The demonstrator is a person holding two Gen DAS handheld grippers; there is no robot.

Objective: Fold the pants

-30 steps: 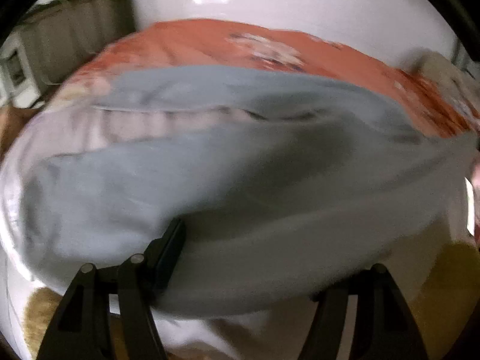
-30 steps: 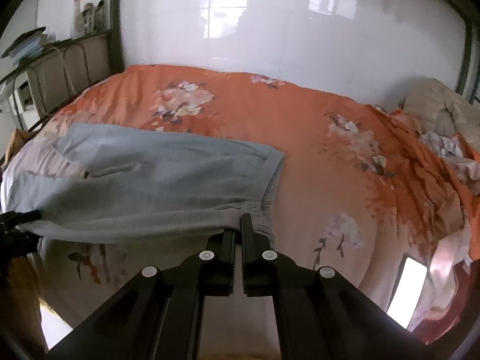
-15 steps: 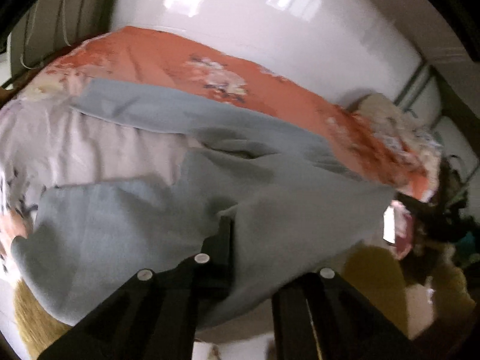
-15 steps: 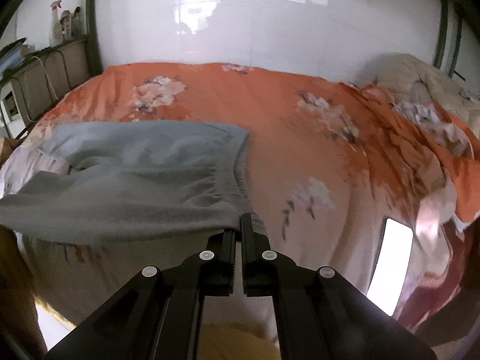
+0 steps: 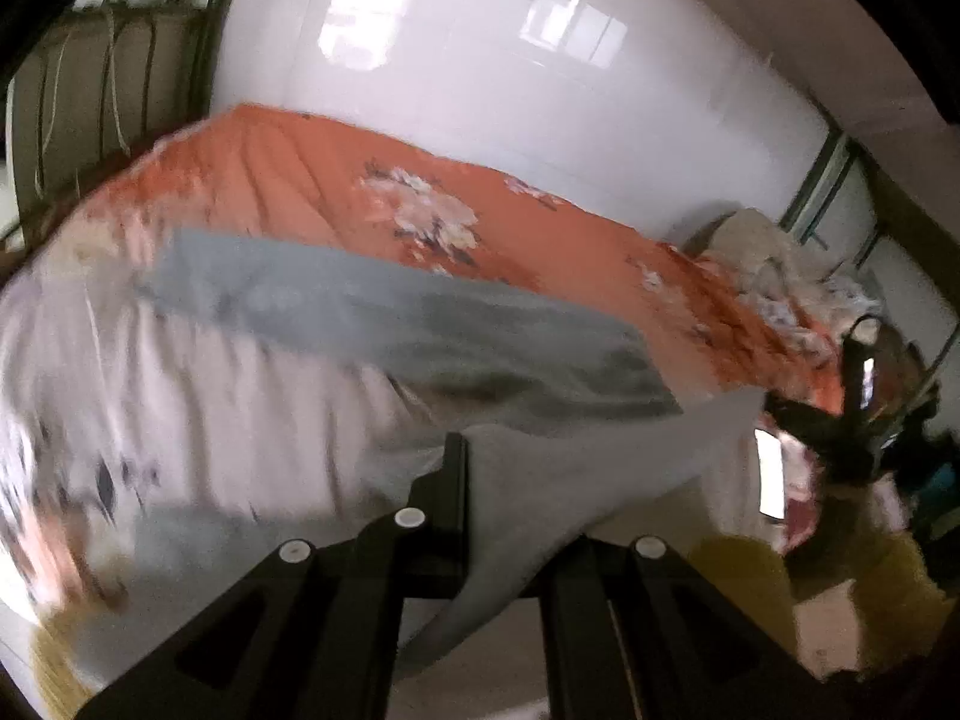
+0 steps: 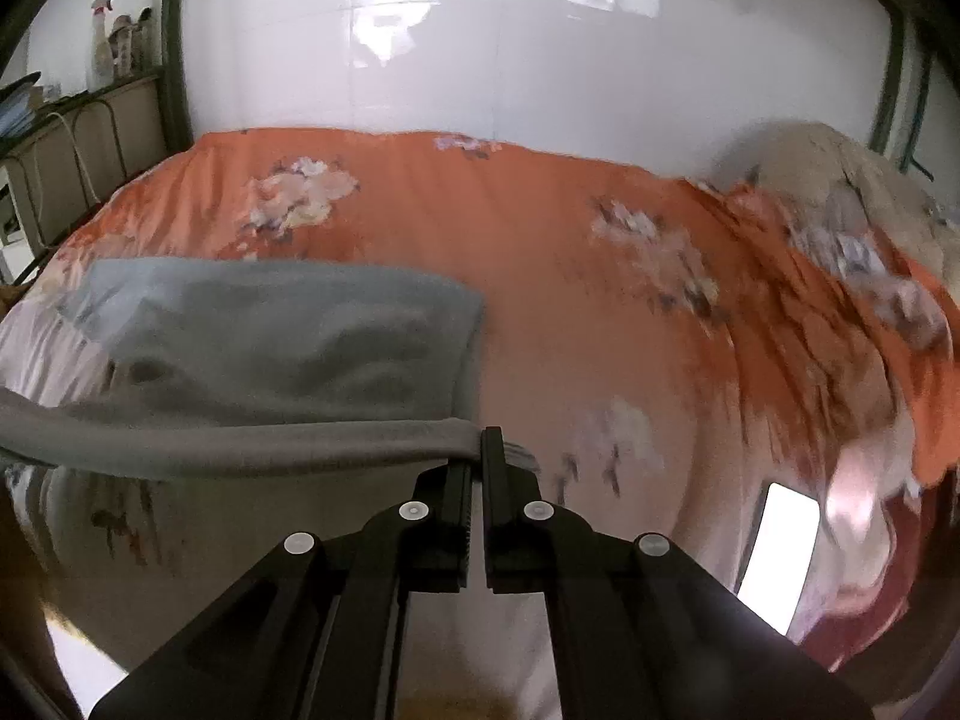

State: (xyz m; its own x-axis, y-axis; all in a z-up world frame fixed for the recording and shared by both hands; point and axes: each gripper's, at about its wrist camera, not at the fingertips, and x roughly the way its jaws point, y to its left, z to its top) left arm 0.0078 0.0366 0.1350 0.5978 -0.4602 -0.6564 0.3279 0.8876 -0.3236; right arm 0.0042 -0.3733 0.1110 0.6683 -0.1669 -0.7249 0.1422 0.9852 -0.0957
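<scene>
Since a second ago the near pants leg has lifted off the bed (image 6: 540,252). The grey pants (image 6: 288,336) lie centre-left. The right gripper (image 6: 475,456) is clamped on the waistband; the left gripper (image 5: 516,480) pinches draped fabric. Only the left view shows the right gripper (image 5: 852,408).

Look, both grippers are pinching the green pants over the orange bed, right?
Almost. The pants are grey, not green; the right wrist view shows this best. The rest holds: the right gripper is shut on their edge, the left gripper has the cloth between its fingers, and the bed is orange with flowers.
</scene>
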